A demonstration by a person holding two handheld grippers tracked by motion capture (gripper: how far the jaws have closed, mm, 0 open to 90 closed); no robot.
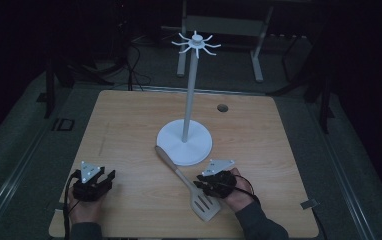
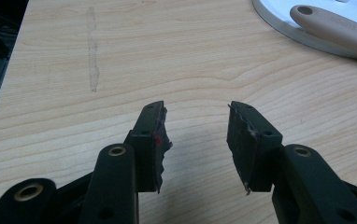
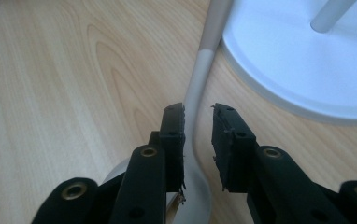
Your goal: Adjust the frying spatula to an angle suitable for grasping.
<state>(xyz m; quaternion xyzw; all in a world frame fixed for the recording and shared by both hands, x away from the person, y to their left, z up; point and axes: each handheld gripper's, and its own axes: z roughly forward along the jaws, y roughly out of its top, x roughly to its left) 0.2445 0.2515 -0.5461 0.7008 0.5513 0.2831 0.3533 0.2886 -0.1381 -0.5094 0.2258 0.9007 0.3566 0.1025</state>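
— Wooden tabletop [image 1: 129, 130], and what lies on it?

— A spatula [image 1: 186, 184], flat on the wood. Its beige handle end rests on the rim of a white stand's [image 1: 184, 141] round base; its slotted blade points toward the person's edge. The stand's pole rises upright from the base to a ring of hooks at the top.

— Where is the right tool [image 1: 205, 184]?

— Over the spatula's neck, close to the blade. In the right gripper view its jaws stand a little apart, one on each side of the grey neck; the left pad [image 3: 175, 140] sits just beside the neck, the other is clear of it. Nothing is pinched. No earlier picture is at hand, so that is all I can say of it.

— And the left tool [image 1: 99, 181]?

— Near the tabletop's near left corner, well apart from the spatula. Its jaws are spread wide over bare wood, nothing between them. In the left gripper view the spatula's handle and the base rim show far off at the upper right.
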